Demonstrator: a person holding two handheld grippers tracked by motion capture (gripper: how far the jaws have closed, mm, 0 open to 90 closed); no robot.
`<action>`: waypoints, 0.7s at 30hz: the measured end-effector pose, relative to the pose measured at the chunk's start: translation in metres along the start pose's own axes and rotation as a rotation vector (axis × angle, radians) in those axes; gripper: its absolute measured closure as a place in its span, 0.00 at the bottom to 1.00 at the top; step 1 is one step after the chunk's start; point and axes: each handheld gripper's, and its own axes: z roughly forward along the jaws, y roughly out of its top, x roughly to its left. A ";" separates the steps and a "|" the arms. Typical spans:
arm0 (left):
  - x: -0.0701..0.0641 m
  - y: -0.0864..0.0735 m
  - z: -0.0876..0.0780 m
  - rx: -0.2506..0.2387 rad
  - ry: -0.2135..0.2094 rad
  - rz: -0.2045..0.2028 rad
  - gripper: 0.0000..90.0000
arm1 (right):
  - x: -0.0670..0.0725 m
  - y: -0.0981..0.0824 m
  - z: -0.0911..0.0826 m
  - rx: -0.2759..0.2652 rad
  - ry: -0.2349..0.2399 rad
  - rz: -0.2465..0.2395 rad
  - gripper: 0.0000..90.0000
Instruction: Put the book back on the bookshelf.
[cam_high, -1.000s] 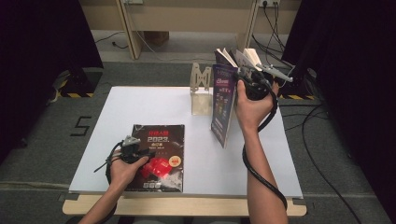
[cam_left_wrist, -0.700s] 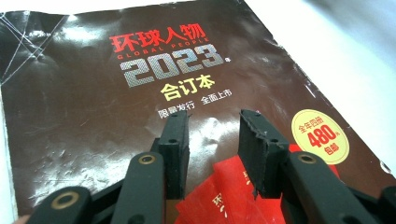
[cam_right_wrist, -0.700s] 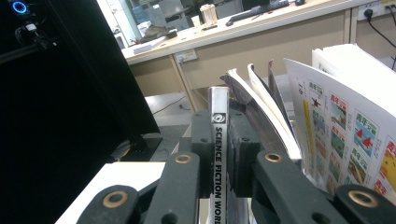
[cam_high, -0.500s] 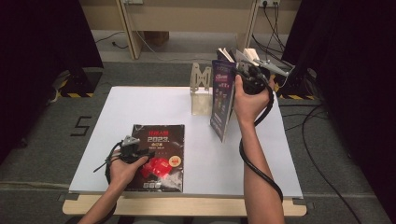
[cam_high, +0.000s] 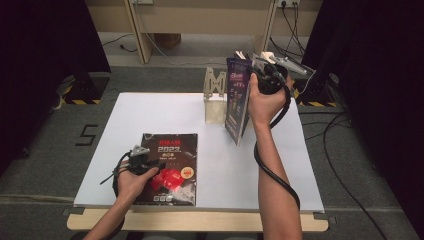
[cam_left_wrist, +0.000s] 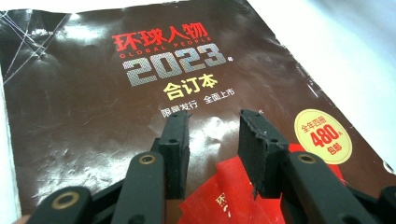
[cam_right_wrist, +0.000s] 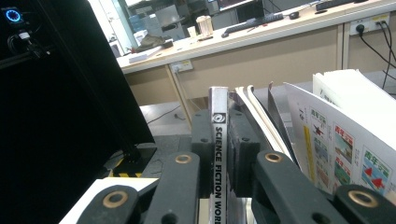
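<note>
White table (cam_high: 150, 115): rectangular top on a wooden frame, grey floor around. Near left of the table: dark magazine (cam_high: 170, 167), flat, cover up, printed "2023" above a red graphic and a round yellow price badge. Left gripper (cam_high: 141, 159), in the left hand (cam_high: 131, 181): poised low over the near half of that cover, jaws parted with a plain gap between the pads, nothing between them; in the left gripper view (cam_left_wrist: 214, 140), glossy cover visible through the gap. Far centre of the table: pale wooden book stand (cam_high: 215, 97), upright, with cut-out end panel. Just right of the stand: blue-covered magazine (cam_high: 237, 100), upright, lower corner towards the tabletop, loose pages fanned to its right. Right gripper (cam_high: 262, 80), in the right hand (cam_high: 264, 102): raised at the far right, clamped on the top of the upright magazine; in the right gripper view (cam_right_wrist: 218, 154), both pads pressed flat against the silver spine (cam_right_wrist: 218, 158) lettered "SCIENCE FICTION WOR…", white and illustrated pages splayed to the right.
</note>
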 end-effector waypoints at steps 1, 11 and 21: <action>0.000 0.000 0.000 0.000 0.001 -0.001 0.69 | 0.000 0.000 0.001 -0.004 -0.002 0.002 0.93; 0.000 0.000 0.001 0.003 0.000 0.001 0.69 | -0.002 0.003 0.013 0.010 -0.012 0.009 0.93; 0.000 -0.001 0.001 0.008 -0.004 0.002 0.69 | -0.003 0.003 0.024 0.014 -0.027 0.001 0.93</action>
